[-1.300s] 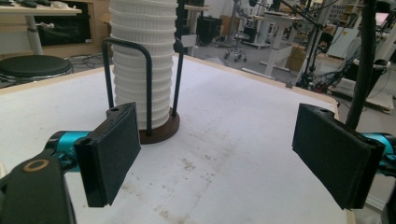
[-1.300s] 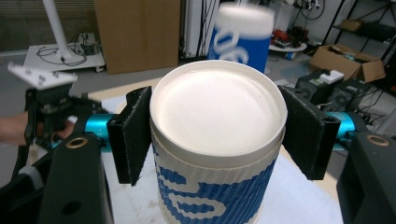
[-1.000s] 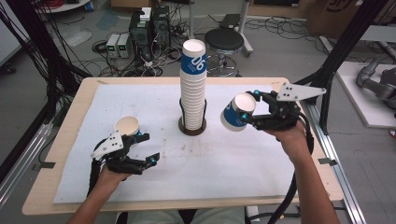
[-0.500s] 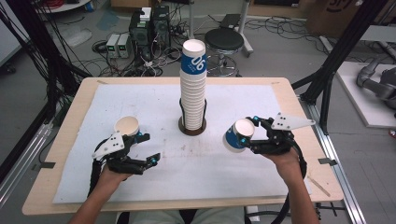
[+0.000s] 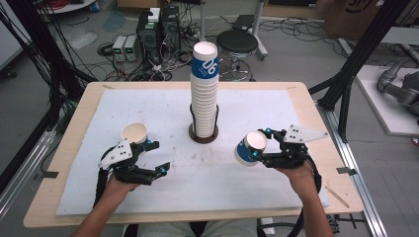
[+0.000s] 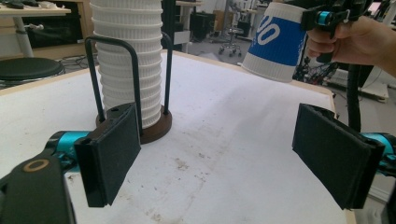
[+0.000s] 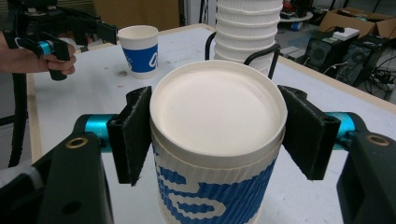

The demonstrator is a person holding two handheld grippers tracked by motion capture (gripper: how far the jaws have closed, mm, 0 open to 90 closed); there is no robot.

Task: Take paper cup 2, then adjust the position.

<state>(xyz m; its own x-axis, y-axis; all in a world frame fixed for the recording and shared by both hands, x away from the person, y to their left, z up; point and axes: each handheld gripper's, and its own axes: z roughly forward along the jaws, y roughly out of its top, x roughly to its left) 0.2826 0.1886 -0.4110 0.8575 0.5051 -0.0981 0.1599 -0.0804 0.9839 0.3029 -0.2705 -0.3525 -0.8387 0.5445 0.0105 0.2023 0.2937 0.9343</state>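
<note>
The left claw (image 5: pixel 157 157) hangs low, its jaws wide apart and nothing between them. The right claw (image 5: pixel 257 148) is tilted sideways, its jaws pressed together on a load.

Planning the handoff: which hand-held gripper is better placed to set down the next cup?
Right. The right hand-held gripper already clamps a blue cup low over the mat; the left hand-held gripper is open, empty.
</note>
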